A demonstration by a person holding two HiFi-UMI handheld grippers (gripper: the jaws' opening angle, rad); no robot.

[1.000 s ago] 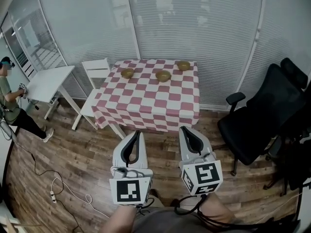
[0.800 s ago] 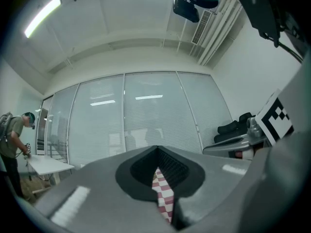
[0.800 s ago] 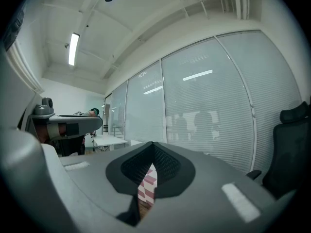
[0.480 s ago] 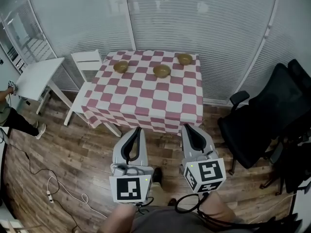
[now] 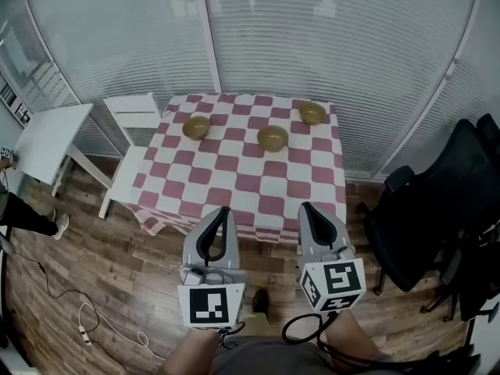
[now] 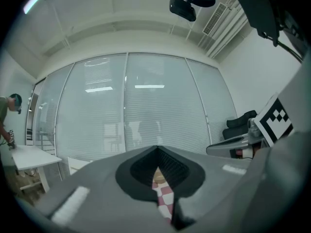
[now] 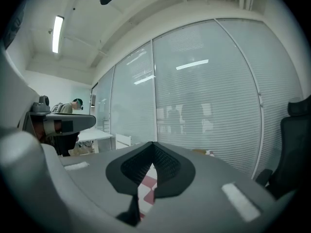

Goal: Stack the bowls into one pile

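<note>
Three tan bowls stand apart on the red-and-white checked table [image 5: 234, 186]: one at the left [image 5: 195, 126], one in the middle [image 5: 272, 137], one at the far right corner [image 5: 312, 113]. My left gripper [image 5: 223, 212] and right gripper [image 5: 305, 208] hang side by side over the floor, just short of the table's near edge, both shut with nothing in them. In the left gripper view the jaw tips [image 6: 158, 149] meet, and a strip of checked cloth and a bowl [image 6: 157, 174] show through the gap. The right gripper view shows its jaws [image 7: 153, 144] closed too.
A white chair [image 5: 129, 139] stands at the table's left side, a small white table [image 5: 43, 139] further left with a person [image 5: 16, 209] beside it. A black office chair [image 5: 426, 217] is at the right. Cables [image 5: 86, 319] lie on the wooden floor. Glass walls with blinds stand behind.
Both grippers and the head view have come closer to the table; the table now fills more of the view and its near edge lies just ahead of the jaw tips.
</note>
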